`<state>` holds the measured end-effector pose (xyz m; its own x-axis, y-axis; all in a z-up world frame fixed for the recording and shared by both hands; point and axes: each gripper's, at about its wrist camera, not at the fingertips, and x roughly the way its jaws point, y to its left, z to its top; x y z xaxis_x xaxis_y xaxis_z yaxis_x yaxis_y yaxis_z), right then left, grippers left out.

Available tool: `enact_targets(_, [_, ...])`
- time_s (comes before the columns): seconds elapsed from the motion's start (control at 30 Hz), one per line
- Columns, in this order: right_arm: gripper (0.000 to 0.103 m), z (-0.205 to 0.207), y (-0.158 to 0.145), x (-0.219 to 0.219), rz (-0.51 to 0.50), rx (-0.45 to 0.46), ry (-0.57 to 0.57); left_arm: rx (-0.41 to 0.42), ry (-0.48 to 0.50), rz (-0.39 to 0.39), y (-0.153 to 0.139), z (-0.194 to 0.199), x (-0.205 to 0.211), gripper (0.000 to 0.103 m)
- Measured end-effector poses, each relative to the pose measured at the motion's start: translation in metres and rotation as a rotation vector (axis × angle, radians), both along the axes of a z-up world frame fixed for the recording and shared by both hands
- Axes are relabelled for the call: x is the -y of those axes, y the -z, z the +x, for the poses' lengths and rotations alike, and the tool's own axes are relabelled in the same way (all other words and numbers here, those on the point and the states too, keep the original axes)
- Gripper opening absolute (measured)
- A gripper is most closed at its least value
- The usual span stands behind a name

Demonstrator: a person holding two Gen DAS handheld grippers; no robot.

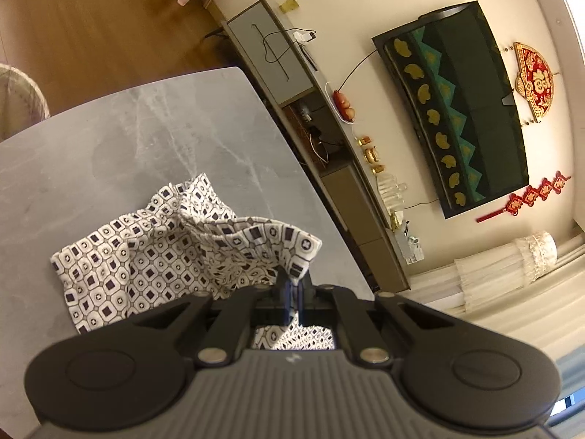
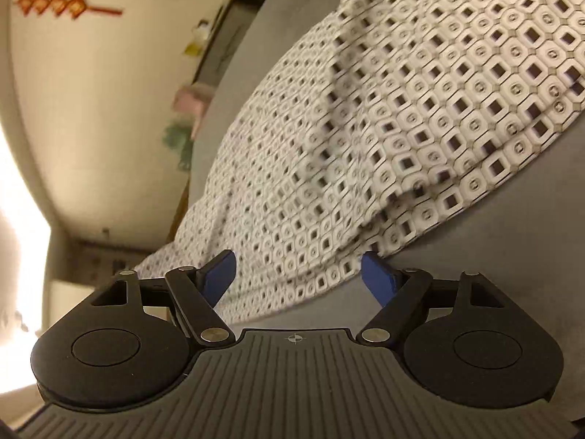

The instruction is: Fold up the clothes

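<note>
Patterned cloth (image 1: 146, 267) | left hand-held gripper (image 1: 292, 281) pinching it | no legible writing

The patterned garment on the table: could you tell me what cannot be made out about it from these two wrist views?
- Garment type: the patterned garment lies crumpled in the left wrist view, so its shape stays unclear.
- Full extent: the right wrist view cuts the cloth off at the top and right edges and is motion-blurred.
- Near edge: the left gripper, shut on the fabric, hides it.
- Contact: the right gripper is open; whether its fingers touch cloth is unclear.
</note>
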<state>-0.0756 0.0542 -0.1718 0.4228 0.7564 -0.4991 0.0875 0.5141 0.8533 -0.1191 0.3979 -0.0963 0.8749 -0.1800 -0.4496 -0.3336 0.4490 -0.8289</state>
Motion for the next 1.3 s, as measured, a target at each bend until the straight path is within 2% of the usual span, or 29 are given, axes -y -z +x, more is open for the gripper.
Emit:
enact_targets(0.1, [0.073, 0.001, 0.0, 0.001, -0.004, -0.01, 0.065, 0.008, -0.01, -0.01, 0.002, -0.003, -0.004, 0.003])
enact_targets(0.17, [0.068, 0.002, 0.0, 0.0, -0.007, -0.014, 0.097, 0.013, -0.016, -0.015, 0.003, -0.005, -0.009, 0.003])
enact_targets(0.2, [0.047, 0.004, 0.002, -0.001, -0.013, -0.023, 0.104, 0.014, -0.02, -0.016, 0.003, -0.007, -0.012, 0.003])
enact_targets(0.23, [0.014, 0.007, 0.004, -0.001, -0.02, -0.041, 0.1, 0.014, -0.023, -0.016, 0.003, -0.009, -0.014, 0.003])
enact_targets(0.27, [0.0, 0.01, 0.007, -0.001, -0.027, -0.054, 0.098, 0.013, -0.025, -0.016, 0.003, -0.012, -0.015, 0.003])
enact_targets(0.33, [0.0, 0.004, 0.005, 0.002, -0.041, -0.016, 0.113, 0.007, -0.02, -0.008, 0.003, -0.02, -0.017, 0.003])
enact_targets(0.47, [0.0, -0.031, -0.018, 0.025, -0.079, 0.067, 0.116, -0.037, 0.016, 0.038, 0.008, -0.039, -0.014, 0.003])
enact_targets(0.53, [0.0, -0.041, -0.016, 0.036, -0.116, 0.048, 0.123, -0.108, 0.049, 0.054, 0.023, -0.039, -0.011, 0.003])
enact_targets(0.6, [0.0, -0.042, -0.006, 0.04, -0.151, 0.018, 0.136, -0.174, 0.031, 0.083, 0.041, -0.037, -0.013, 0.003])
enact_targets(0.67, [0.0, -0.036, -0.002, 0.034, -0.142, 0.012, 0.093, -0.218, -0.006, 0.1, 0.054, -0.035, -0.016, 0.003])
enact_targets(0.73, [0.0, -0.031, -0.004, 0.025, -0.142, 0.026, 0.048, -0.233, 0.007, 0.082, 0.066, -0.032, -0.017, 0.003])
enact_targets(0.83, [0.0, -0.032, -0.018, 0.024, -0.196, 0.086, 0.035, -0.235, 0.033, 0.068, 0.076, -0.026, -0.018, 0.004])
enact_targets(0.93, [0.0, -0.034, -0.02, 0.03, -0.202, 0.087, 0.045, -0.218, 0.02, 0.047, 0.08, -0.021, -0.022, 0.004])
enact_targets(1.13, [0.0, -0.041, -0.013, 0.031, -0.207, 0.071, 0.055, -0.072, -0.049, 0.143, 0.044, -0.022, -0.03, 0.004])
enact_targets(1.17, [0.0, -0.042, -0.013, 0.031, -0.206, 0.069, 0.058, -0.097, -0.056, 0.141, 0.048, -0.022, -0.035, 0.004])
enact_targets(1.23, [0.0, -0.044, -0.011, 0.032, -0.209, 0.069, 0.056, -0.202, -0.052, 0.088, 0.072, -0.02, -0.042, 0.003])
enact_targets(1.3, [0.0, -0.045, -0.008, 0.034, -0.214, 0.071, 0.053, -0.226, -0.063, 0.049, 0.085, -0.022, -0.043, 0.003])
